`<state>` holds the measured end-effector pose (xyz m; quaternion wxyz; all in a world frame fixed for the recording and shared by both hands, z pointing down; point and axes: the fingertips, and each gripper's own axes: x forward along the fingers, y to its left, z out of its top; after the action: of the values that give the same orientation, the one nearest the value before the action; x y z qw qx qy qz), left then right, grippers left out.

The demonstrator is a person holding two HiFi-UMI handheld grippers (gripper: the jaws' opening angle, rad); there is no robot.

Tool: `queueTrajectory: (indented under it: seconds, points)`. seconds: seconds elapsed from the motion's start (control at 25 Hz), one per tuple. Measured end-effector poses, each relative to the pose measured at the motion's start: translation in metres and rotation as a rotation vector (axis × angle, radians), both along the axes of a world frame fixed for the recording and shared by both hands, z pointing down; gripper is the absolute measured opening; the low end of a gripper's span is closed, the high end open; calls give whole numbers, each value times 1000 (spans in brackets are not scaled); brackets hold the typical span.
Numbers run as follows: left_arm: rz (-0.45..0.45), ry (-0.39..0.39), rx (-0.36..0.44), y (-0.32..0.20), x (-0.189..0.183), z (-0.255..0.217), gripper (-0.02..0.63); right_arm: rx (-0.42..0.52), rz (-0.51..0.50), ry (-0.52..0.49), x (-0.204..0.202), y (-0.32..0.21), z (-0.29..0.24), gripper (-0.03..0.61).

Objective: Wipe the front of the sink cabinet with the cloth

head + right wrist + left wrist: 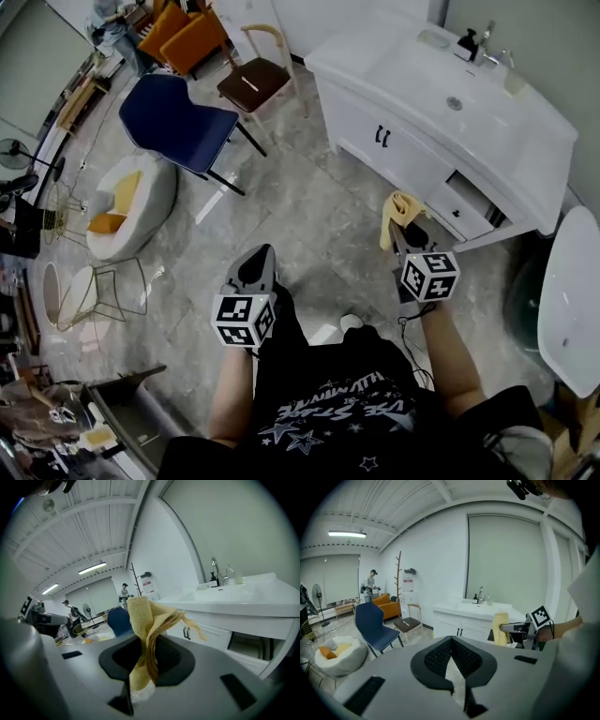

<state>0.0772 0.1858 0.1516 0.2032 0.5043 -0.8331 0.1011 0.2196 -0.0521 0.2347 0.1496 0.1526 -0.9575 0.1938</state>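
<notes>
Over on the right of the grey floor [309, 216], the white sink cabinet [412, 159] is the biggest thing going. Its front faces the person, with two dark handles [382, 136] on the doors and a drawer [466, 208] hanging open at the near end. A blue chair [178, 117] sits well off to the left, out of the way. The yellow cloth [398, 214] isn't on the cabinet yet; it's up in the air near that open drawer, not touching anything. The right tongs [149, 658] are clamped on its lower part. In the right gripper view the cloth's long axis runs straight up out of the jaws like a little flag, with the folded layers fanning open and a loose corner flopping over toward the cabinet side. It looks like soft, light terry, so it should bend and bunch rather than push flat. Gripping it low and leaving a good wad sticking out past the tips seems about right, since that free end is what would meet the door panels. The left tongs [451, 656] are closed at the tips with nothing in them, hanging over bare floor.
</notes>
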Motion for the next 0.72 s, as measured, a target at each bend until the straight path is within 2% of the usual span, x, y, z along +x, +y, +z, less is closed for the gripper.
queueTrajectory:
  seconds: [0.24,0.4,0.56,0.72]
  points:
    - [168,23,13,-61,-72,10,15,14,176,34,-24,-35,5,81]
    - [369,63,12,-113,-137,30,15,31,389,84,-42,-48,12,81]
    - [527,94,3,-150,-206,45,15,36,571,135,-85,-45,13,81]
    - [649,127,-2,-166,-262,50,15,42,687,145,-137,-38,4,81]
